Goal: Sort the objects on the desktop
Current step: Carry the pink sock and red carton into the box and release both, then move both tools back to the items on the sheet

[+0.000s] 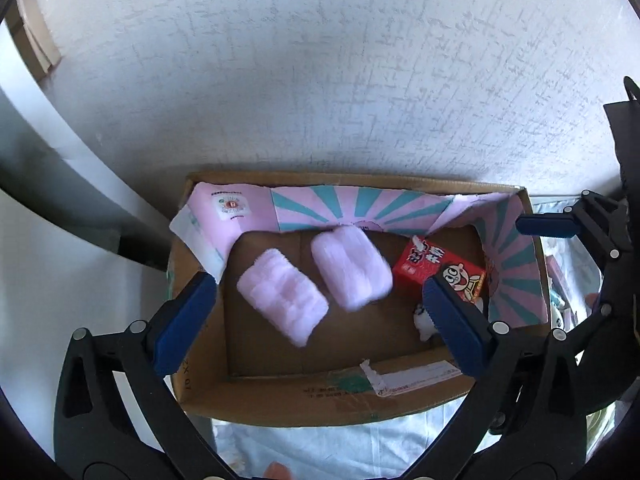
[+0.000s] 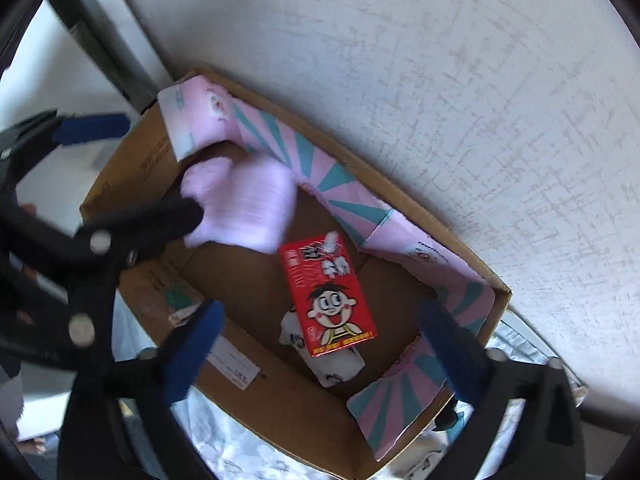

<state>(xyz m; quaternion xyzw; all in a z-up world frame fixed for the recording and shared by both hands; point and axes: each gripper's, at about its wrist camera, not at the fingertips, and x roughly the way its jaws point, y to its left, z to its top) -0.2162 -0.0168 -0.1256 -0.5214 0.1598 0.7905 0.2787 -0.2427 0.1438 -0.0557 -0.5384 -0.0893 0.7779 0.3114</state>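
- Nearest in the left wrist view, the left gripper (image 1: 320, 304) hangs over the cardboard box (image 1: 280, 396) with its blue pads (image 1: 184, 320) spread wide apart and nothing pressed between them.
- In the right wrist view the right gripper (image 2: 324, 344) is likewise wide apart over the same box, its blue pads (image 2: 192, 356) clear of everything below; the left gripper's black arm crosses that view's left side.
- The box sits on a pale patterned cloth (image 1: 340, 448) and against a white textured wall (image 1: 340, 80).
- On the box floor, two fluffy pink cloth bundles (image 1: 282, 304) lie side by side just past the left gripper's pads, the second (image 1: 352, 268) blurred, so I cannot tell whether it is at rest.
- Just beside them, toward the right wall of the box, lies a red drink carton (image 2: 328, 296) printed with a cartoon face, flat on its back between the right gripper's open pads but below them.
- The carton lies partly on top of a small white packet (image 2: 340, 368) with dark print.
- Farthest in, a pink and teal striped paper liner (image 1: 352, 208) runs along the back wall of the box and folds round the right side.
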